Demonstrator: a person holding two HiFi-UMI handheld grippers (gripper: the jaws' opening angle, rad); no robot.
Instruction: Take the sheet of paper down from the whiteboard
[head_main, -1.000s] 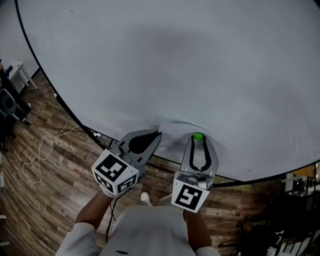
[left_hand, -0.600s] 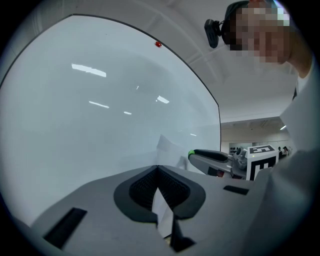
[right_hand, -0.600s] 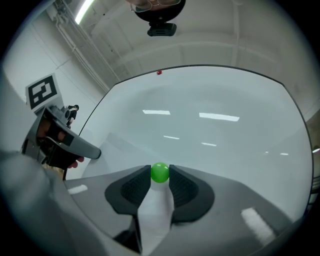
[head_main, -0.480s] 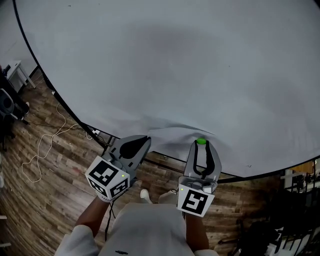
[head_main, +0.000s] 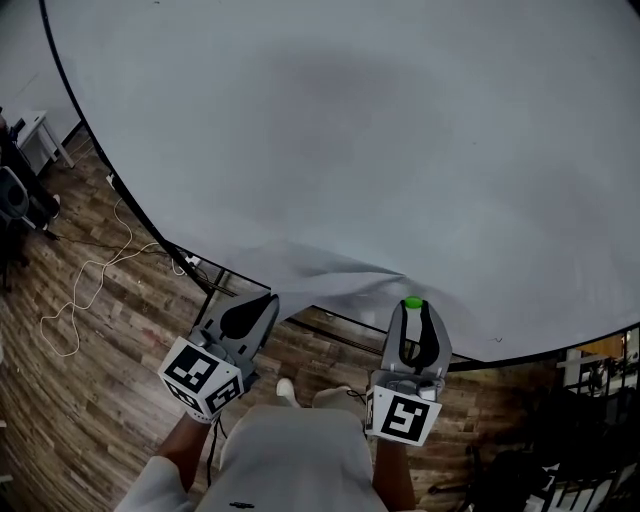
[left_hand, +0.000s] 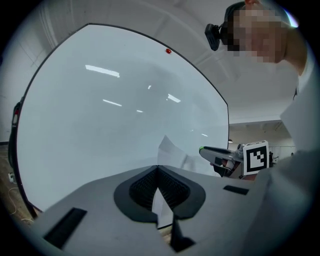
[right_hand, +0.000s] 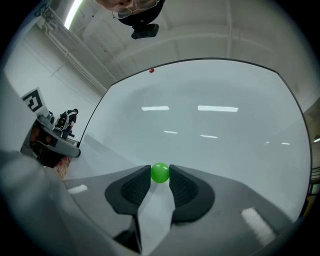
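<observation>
I read no text, brand, number or label in any view. The only sign-like marks are the black-and-white square patterns on the white cubes of the left gripper (head_main: 266, 299) and the right gripper (head_main: 413, 309) (coded blocks, no letters or digits). The right cube's pattern also faces the left gripper view, and part of the left cube's pattern shows in the right gripper view. The large white whiteboard (head_main: 350, 150) is blank. The white sheet of paper (head_main: 320, 275) shows no print on the face I can see. The small green ball (head_main: 412, 303) is unmarked.
</observation>
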